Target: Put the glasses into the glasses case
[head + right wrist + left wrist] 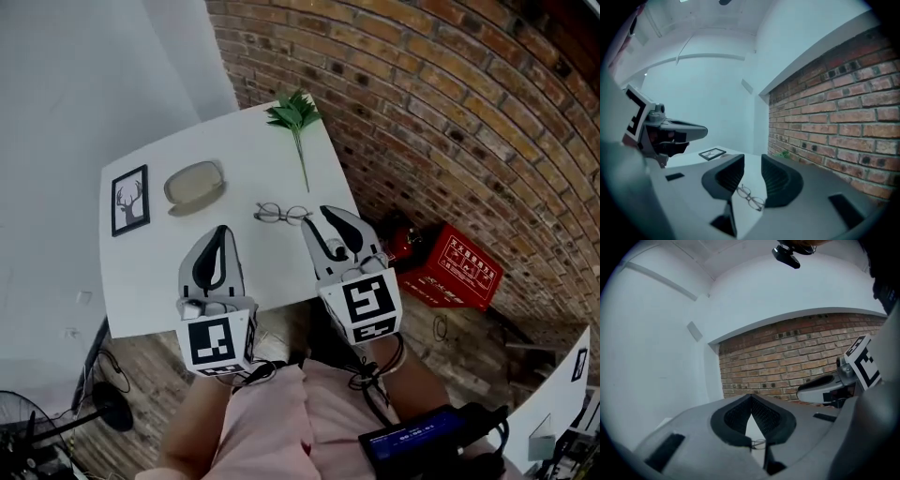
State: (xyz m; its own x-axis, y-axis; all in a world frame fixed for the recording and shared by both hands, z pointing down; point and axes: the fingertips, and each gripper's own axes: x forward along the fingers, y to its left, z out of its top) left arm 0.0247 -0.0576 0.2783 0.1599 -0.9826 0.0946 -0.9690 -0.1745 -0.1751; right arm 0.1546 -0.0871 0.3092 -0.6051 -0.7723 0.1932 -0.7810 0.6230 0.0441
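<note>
Thin-rimmed glasses (281, 214) lie unfolded on the white table (150, 272), right of its middle. A beige oval glasses case (195, 185) lies to their left, further back. My right gripper (328, 214) hovers just in front of the glasses, jaws open and empty. The right gripper view shows the glasses (751, 198) on the table below the gap between its pads (776, 180). My left gripper (221, 231) hangs over the table's front part, in front of the case, with its tips together and nothing held. Part of the glasses (758, 444) shows low between its fingers.
A framed deer picture (129, 199) lies at the table's left edge. A green sprig (298, 122) lies at the back right. The brick wall (450, 112) runs close along the table's right side. A red box (448, 265) sits on the floor to the right.
</note>
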